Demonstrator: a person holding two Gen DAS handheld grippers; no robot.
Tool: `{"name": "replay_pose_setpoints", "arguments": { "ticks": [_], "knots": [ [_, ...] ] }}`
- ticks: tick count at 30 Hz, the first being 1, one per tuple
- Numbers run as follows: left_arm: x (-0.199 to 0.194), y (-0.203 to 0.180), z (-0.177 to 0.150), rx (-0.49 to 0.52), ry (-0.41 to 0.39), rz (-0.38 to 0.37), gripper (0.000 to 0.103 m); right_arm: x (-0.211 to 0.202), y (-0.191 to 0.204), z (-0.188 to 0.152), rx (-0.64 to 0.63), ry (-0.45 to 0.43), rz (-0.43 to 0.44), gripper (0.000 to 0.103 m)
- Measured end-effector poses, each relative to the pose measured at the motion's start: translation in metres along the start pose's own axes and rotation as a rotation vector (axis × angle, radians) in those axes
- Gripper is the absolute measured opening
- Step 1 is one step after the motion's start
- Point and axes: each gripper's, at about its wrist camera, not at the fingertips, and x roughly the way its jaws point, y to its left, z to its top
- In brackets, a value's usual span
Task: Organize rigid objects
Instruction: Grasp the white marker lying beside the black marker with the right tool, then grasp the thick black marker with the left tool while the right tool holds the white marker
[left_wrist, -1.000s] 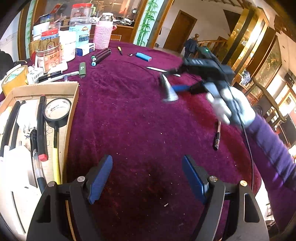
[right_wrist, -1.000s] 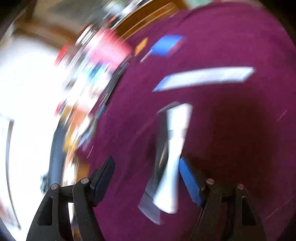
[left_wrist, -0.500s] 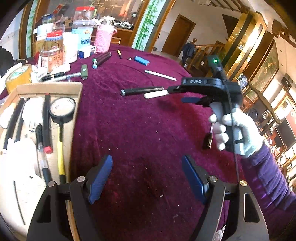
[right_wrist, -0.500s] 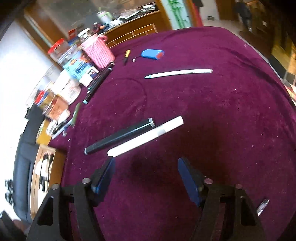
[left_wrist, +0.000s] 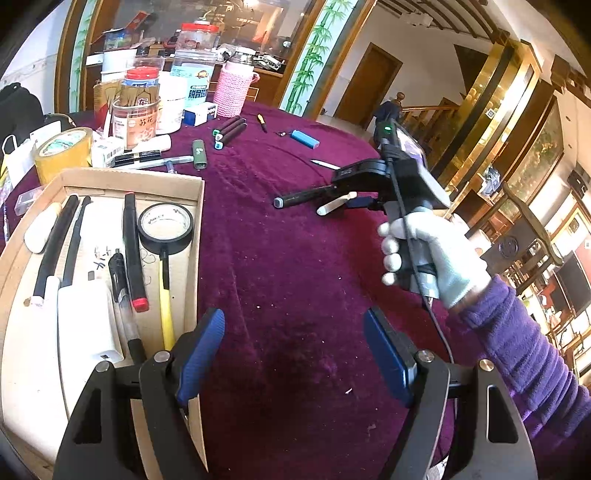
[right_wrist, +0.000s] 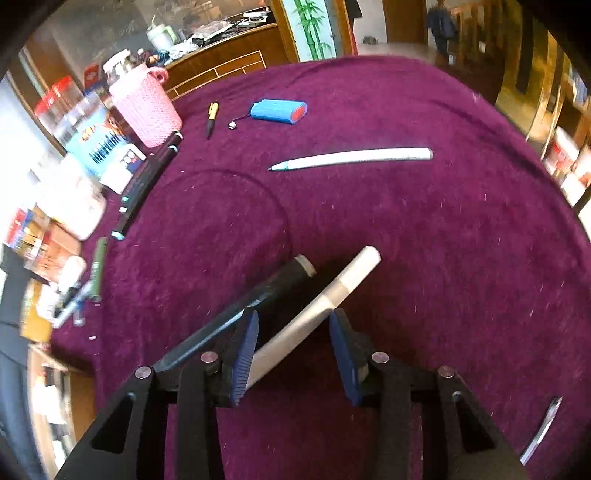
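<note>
Print is scarce and mostly illegible: the red-lidded jar (left_wrist: 137, 110) behind the cardboard tray (left_wrist: 197, 236) carries Chinese characters, and the black tape roll (left_wrist: 165, 228) inside the tray has small white lettering too fine to read. The right gripper (right_wrist: 293, 341) has its blue pads partly closed around the white marker (right_wrist: 325, 306), which lies slanted between them; whether both pads press it cannot be told. The black marker (right_wrist: 273, 291) lies just outside its left pad, right of the tray on the purple cloth (left_wrist: 288, 266). The left gripper (left_wrist: 293, 352) hangs beside the tray, fingers wide apart and empty. The tray holds the tape roll, a red-tipped black marker (left_wrist: 132, 251), a yellow-handled tool (left_wrist: 166, 302), black tubes (left_wrist: 55, 243) and a white box (left_wrist: 86, 325).
</note>
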Motion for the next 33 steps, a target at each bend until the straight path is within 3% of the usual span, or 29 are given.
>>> {"name": "replay_pose_setpoints", "arguments": {
  "ticks": [2, 4, 7, 13, 17, 23, 27, 29, 31, 33],
  "knots": [
    [0.001, 0.000, 0.002, 0.004, 0.002, -0.006, 0.077, 0.003, 0.010, -0.001, -0.052, -0.013, -0.057, 0.043],
    [0.002, -0.003, 0.007, 0.018, 0.007, -0.007, 0.077, 0.003, 0.015, -0.005, -0.105, -0.025, -0.100, 0.029],
    [0.002, -0.010, 0.015, 0.056, 0.007, -0.004, 0.077, -0.005, 0.001, -0.013, -0.125, -0.037, -0.075, 0.013],
    [0.035, -0.035, 0.053, 0.176, 0.047, 0.023, 0.077, -0.038, -0.056, -0.052, -0.095, -0.057, -0.048, 0.013],
    [0.092, -0.064, 0.085, 0.335, 0.084, 0.086, 0.076, -0.050, -0.083, -0.070, -0.050, -0.112, 0.048, 0.013],
    [0.200, -0.069, 0.127, 0.400, 0.191, 0.164, 0.076, -0.049, -0.085, -0.069, -0.055, -0.131, 0.090, 0.014],
    [0.244, -0.069, 0.136, 0.467, 0.242, 0.260, 0.077, -0.047, -0.083, -0.066, -0.054, -0.128, 0.090, 0.014],
    [0.248, -0.071, 0.140, 0.480, 0.232, 0.246, 0.077, -0.047, -0.084, -0.066, -0.049, -0.125, 0.093, 0.014],
    [0.249, -0.072, 0.141, 0.470, 0.235, 0.237, 0.068, -0.047, -0.084, -0.066, -0.044, -0.122, 0.095, 0.014],
    [0.246, -0.074, 0.137, 0.449, 0.261, 0.182, 0.018, -0.047, -0.085, -0.065, -0.042, -0.121, 0.096, 0.014]
  ]
}}
